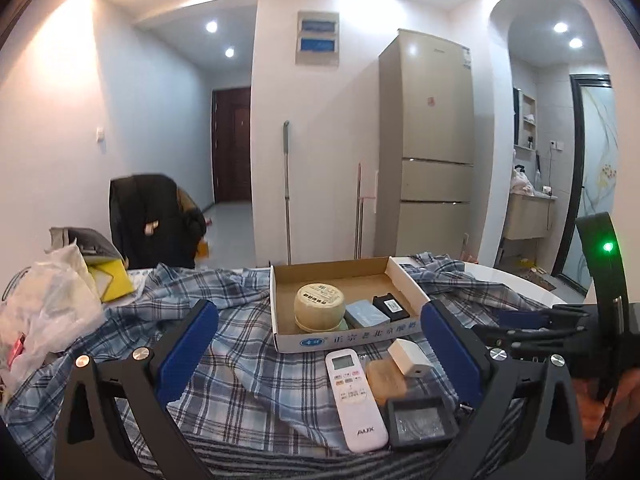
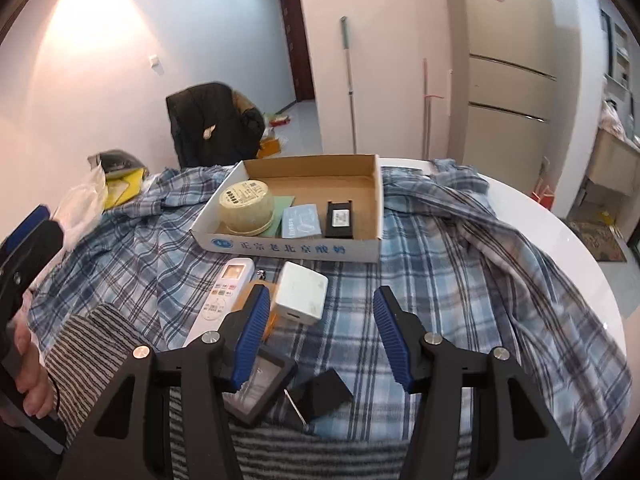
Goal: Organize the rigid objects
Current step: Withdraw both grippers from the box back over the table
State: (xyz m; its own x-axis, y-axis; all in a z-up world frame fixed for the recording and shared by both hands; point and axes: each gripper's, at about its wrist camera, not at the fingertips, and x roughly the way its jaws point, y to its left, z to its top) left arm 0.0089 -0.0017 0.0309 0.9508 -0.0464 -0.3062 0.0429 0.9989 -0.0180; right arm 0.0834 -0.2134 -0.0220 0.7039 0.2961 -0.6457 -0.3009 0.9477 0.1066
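A shallow cardboard box (image 1: 280,304) (image 2: 372,200) on the plaid-covered table holds a round cream tub (image 1: 319,306) (image 2: 247,206), a pale blue pack (image 1: 366,314) (image 2: 301,221) and a black battery (image 1: 391,305) (image 2: 339,219). In front of it lie a white remote (image 1: 354,398) (image 2: 222,296), a tan soap bar (image 1: 386,381), a white adapter (image 1: 410,358) (image 2: 301,293) and a black framed case (image 1: 420,424) (image 2: 256,388). My left gripper (image 1: 320,352) stands open above the remote. My right gripper (image 2: 320,332) is open, nothing between its pads, the adapter just beyond its left finger.
A blue plaid shirt (image 2: 460,248) drapes the round white table (image 2: 580,248). A white plastic bag (image 1: 44,312) and a yellow box (image 1: 112,280) sit at the left. A small black block (image 2: 328,394) lies near the case. A chair with a dark jacket (image 1: 152,220) stands behind.
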